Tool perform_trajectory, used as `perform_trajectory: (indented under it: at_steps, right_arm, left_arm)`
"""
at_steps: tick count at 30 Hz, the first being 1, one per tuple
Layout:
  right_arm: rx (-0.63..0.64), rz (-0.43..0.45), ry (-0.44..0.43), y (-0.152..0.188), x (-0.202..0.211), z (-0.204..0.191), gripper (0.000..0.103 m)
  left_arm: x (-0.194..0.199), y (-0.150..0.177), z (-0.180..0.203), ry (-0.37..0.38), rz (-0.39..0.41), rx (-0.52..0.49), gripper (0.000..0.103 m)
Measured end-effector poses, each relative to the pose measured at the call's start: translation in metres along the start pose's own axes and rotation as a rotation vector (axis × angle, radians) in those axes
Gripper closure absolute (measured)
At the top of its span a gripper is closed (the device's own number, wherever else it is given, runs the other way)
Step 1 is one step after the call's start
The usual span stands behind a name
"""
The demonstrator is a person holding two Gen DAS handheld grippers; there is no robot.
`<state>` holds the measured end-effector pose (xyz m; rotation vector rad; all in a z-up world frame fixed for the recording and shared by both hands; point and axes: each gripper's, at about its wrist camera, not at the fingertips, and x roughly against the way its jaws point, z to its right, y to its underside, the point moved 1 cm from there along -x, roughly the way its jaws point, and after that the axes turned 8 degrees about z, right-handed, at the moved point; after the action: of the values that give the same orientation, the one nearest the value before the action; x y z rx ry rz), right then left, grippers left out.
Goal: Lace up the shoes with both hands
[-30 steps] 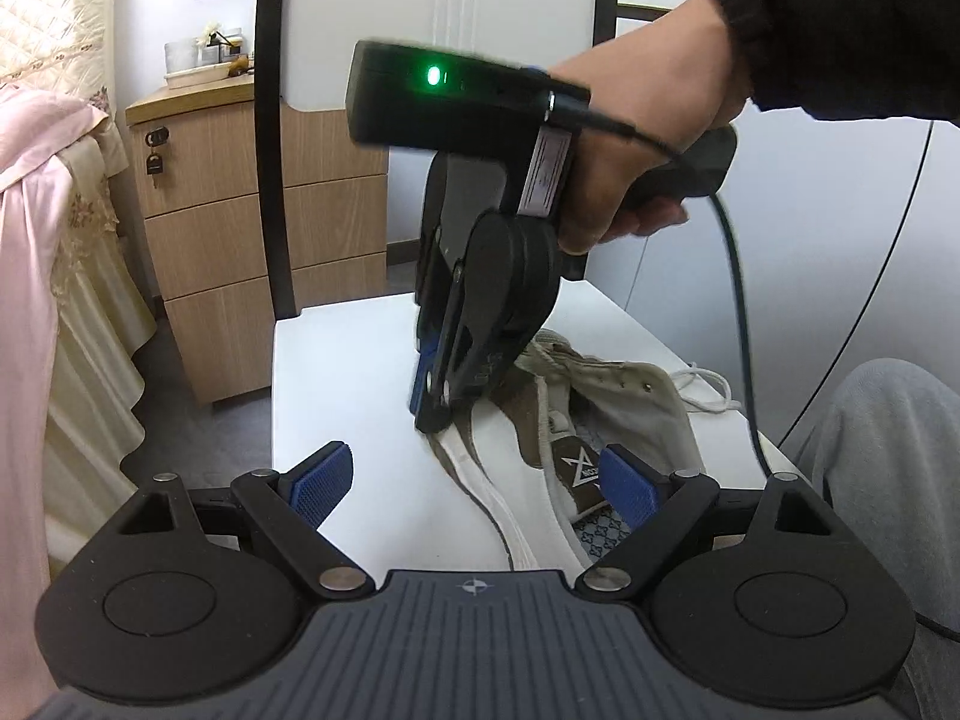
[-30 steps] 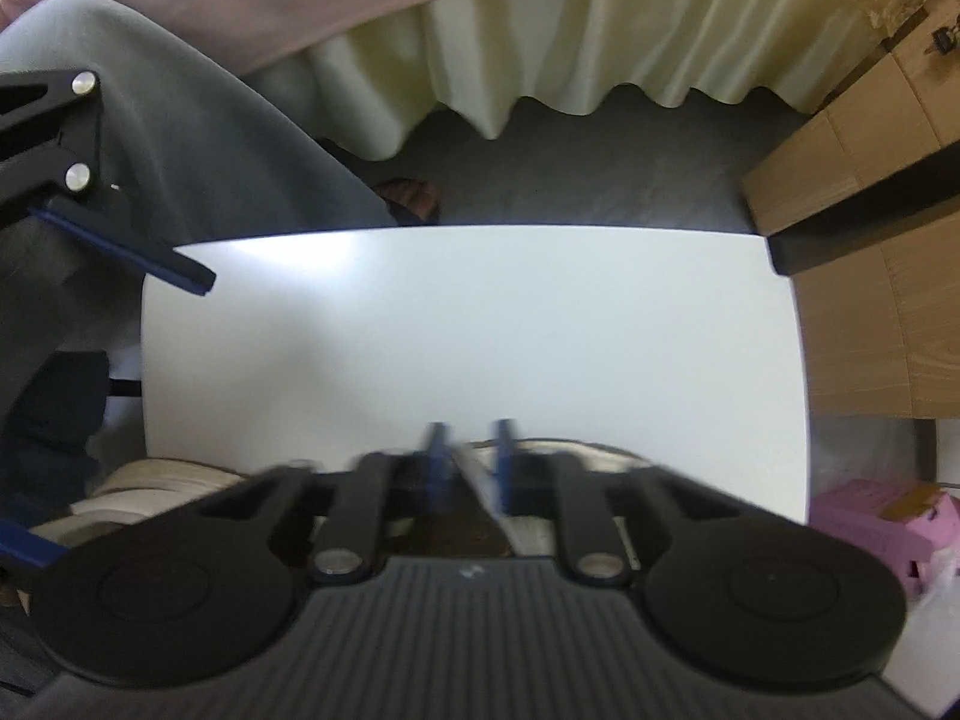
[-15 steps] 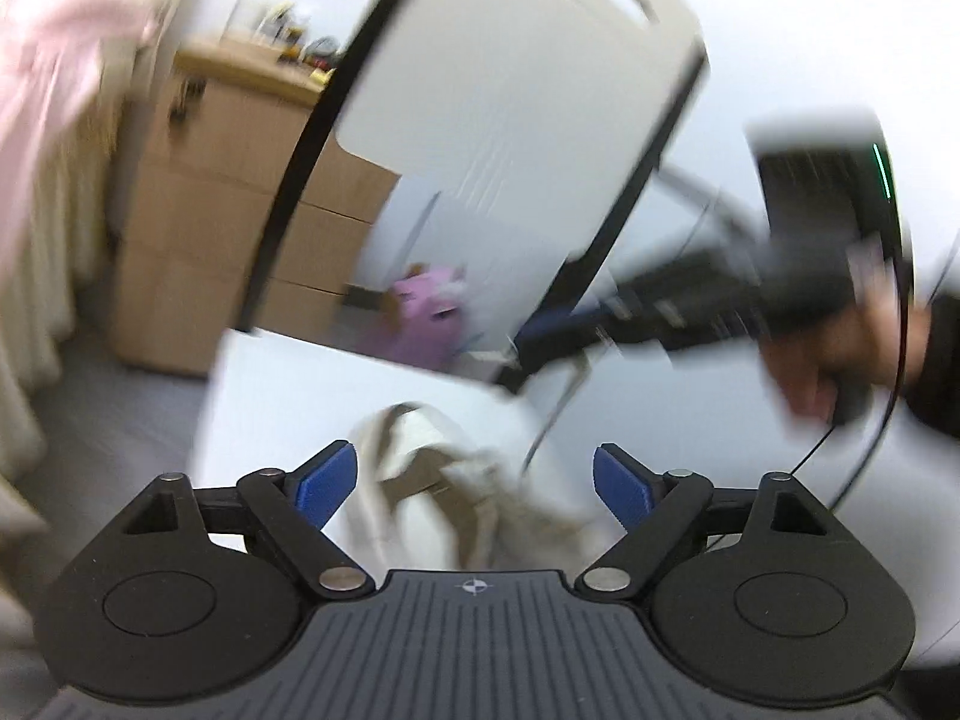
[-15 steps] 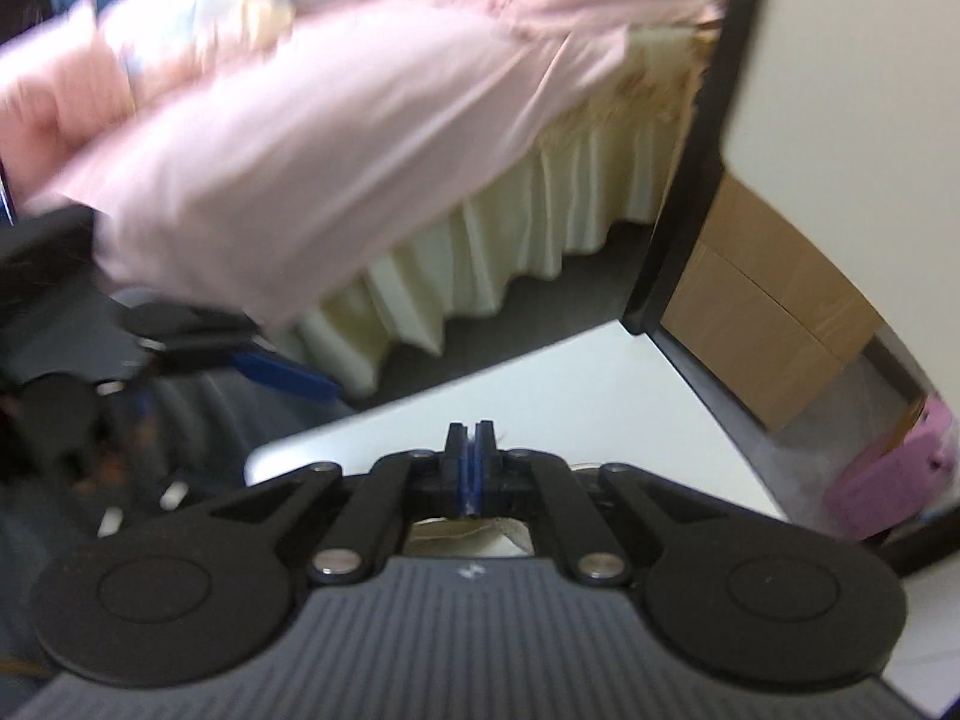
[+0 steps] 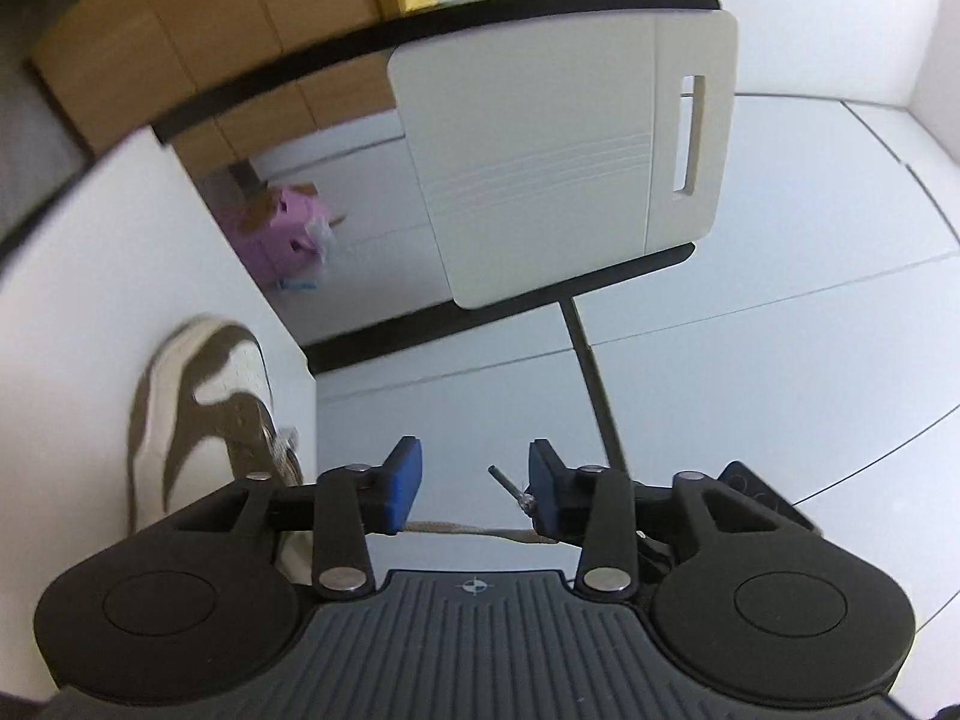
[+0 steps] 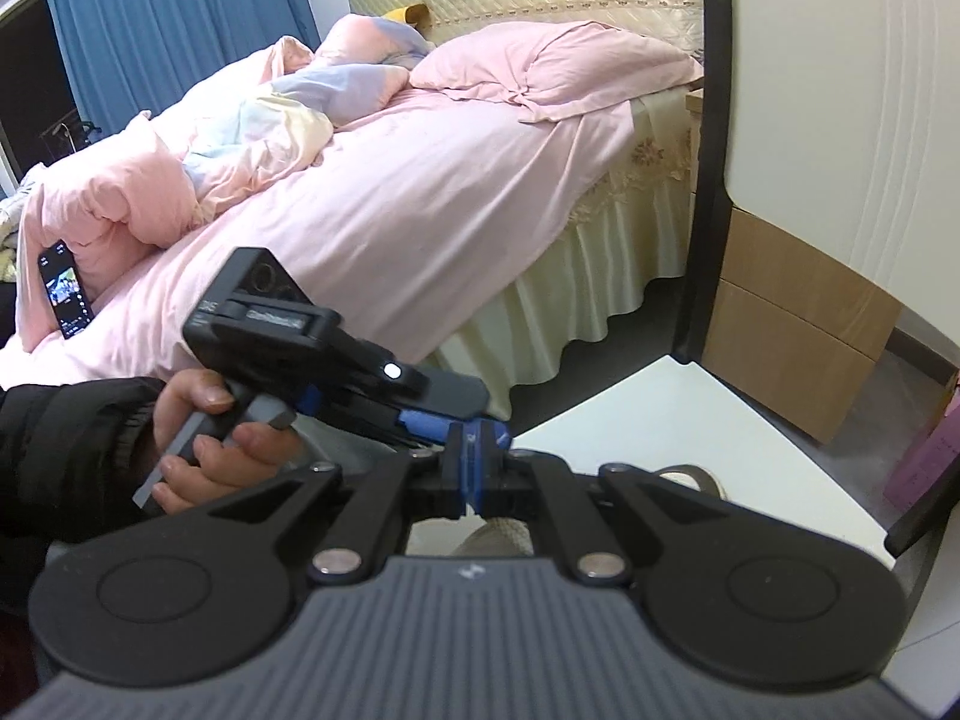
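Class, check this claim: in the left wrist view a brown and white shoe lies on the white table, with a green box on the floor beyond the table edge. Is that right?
Not quite. The box on the floor beyond the table edge is pink, not green, as the left wrist view shows. The rest stands: the brown and white shoe lies on the white table.

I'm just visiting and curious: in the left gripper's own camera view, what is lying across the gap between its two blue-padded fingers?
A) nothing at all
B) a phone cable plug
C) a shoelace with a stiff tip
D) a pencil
C: a brownish shoelace crosses the gap of the left gripper, its stiff tip poking up by the right-hand pad, while the jaws are closing on it, beside the shoe.
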<state>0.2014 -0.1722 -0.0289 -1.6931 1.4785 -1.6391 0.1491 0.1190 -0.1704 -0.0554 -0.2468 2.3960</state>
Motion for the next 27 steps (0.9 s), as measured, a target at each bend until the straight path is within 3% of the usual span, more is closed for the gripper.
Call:
perform_trajectory:
  at_steps: [1, 3, 5, 13, 16, 18, 22, 27]
  right_arm:
    - [0.0, 0.0, -0.004, 0.0, 0.0, -0.001, 0.1]
    - [0.003, -0.004, -0.002, 0.001, 0.001, -0.003, 0.1]
    - [-0.003, -0.003, 0.005, 0.002, 0.0, -0.002, 0.1]
    - [-0.016, -0.014, 0.045, 0.01, -0.002, 0.0, 0.096]
    - [-0.006, -0.013, 0.066, 0.01, 0.0, 0.001, 0.088]
    - [0.001, -0.016, 0.06, 0.01, 0.0, 0.002, 0.091]
    - [0.019, -0.045, 0.077, 0.016, -0.004, 0.004, 0.092]
    - [-0.028, -0.078, 0.158, 0.03, -0.012, 0.027, 0.09]
  left_arm:
    - [0.0, 0.0, -0.002, 0.004, 0.0, 0.016, 0.07]
    - [0.0, 0.0, -0.005, 0.008, 0.001, 0.038, 0.096]
    - [0.001, -0.001, -0.006, 0.022, 0.007, 0.056, 0.102]
    - [0.007, -0.002, -0.001, 0.045, 0.018, 0.035, 0.103]
    - [0.009, -0.002, -0.001, 0.042, 0.017, 0.033, 0.103]
    - [0.009, -0.002, -0.001, 0.041, 0.022, 0.028, 0.103]
    - [0.011, -0.003, -0.003, -0.012, 0.037, 0.008, 0.103]
    - [0.012, -0.004, 0.001, -0.1, 0.04, -0.074, 0.101]
